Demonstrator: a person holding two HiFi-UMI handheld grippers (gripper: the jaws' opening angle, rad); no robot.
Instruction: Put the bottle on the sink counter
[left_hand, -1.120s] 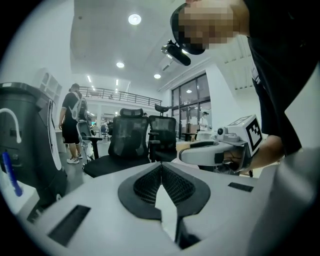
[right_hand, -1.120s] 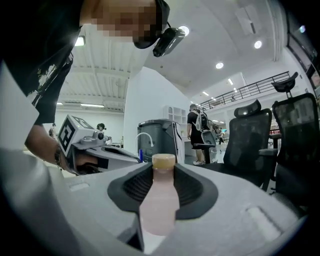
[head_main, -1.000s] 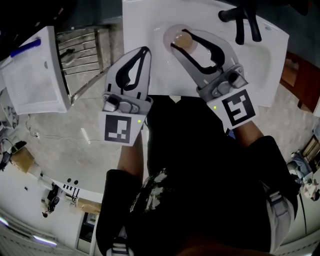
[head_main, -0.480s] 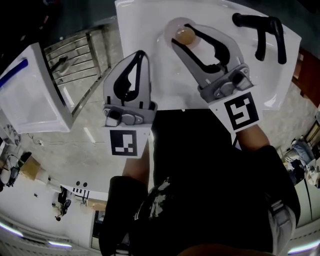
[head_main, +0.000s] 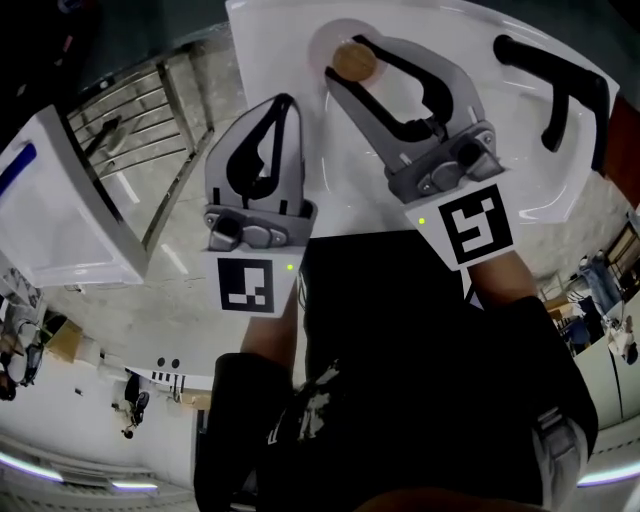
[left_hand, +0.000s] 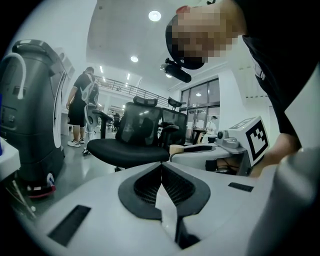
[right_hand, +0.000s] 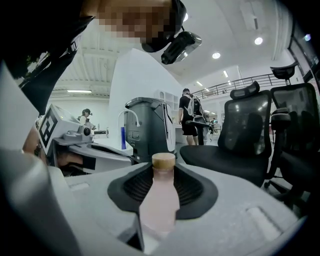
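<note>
Right claw (head_main: 350, 65) is clamped on the bottle (right_hand: 160, 202), and from its own camera I can see it plainly: a pale pink body standing upright between my two dark ribbed pads, both pads pressing its sides, and a cork-coloured cap (right_hand: 163, 160) poking up just past the fingertips. From up on my head I'm looking straight down on that cap, a little tan disc with the bottle's rounded shoulder ringed around it, right over the white sink counter (head_main: 290, 45) near its back edge. Whether the base is touching the counter or hanging just above it, I can't tell from here; the claw and the bottle's own top cover the spot. Off to the right the black faucet (head_main: 560, 85) forks across the white surface, well apart from the bottle. Left claw (head_main: 287, 103) is closed up tight with nothing in it: in its own view the two pads meet in a thin seam. It sits beside the right claw, tips over the counter's front left part, not touching the bottle. Left of the sink a metal rack (head_main: 125, 115) leans by the floor, and further left there's a white box (head_main: 60, 215). Looking out along the left claw I catch a black office chair (left_hand: 132, 137) and, to its right, my other claw with its marker cube (left_hand: 255, 142).
</note>
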